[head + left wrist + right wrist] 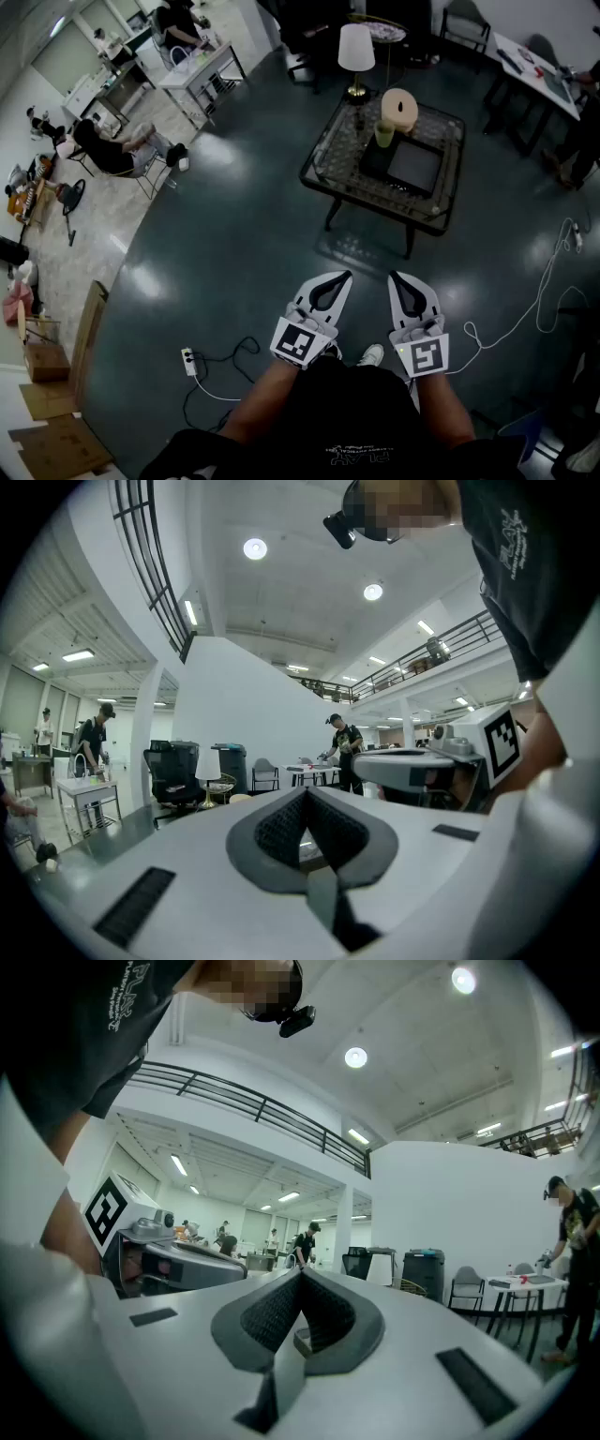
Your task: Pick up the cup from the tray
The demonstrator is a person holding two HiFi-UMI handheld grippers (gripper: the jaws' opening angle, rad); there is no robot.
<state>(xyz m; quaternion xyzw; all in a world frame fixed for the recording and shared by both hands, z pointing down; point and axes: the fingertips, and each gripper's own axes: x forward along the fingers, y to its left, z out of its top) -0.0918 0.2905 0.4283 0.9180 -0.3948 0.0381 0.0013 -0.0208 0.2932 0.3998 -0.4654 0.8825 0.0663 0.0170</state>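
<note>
Holding both tools low and close to my body, I have the left tool and the right tool side by side over the dark floor, both pointing ahead. The left gripper view shows the left tool's jaws pressed together with nothing between them. The right gripper view shows the right tool closed and empty in the same way.

Just below them the toe of my white shoe shows. A power strip lies on the floor to the left, and a white cable loops off to the right.

Well ahead of both tools stands the glass-topped desk. A black tray lies on it. The green cup stands upright at the tray's far left corner, though I cannot tell whether it is on the tray or just beside it. A cream round thing sits just behind the cup, and a lamp with a white shade rises at the desk's far edge.
</note>
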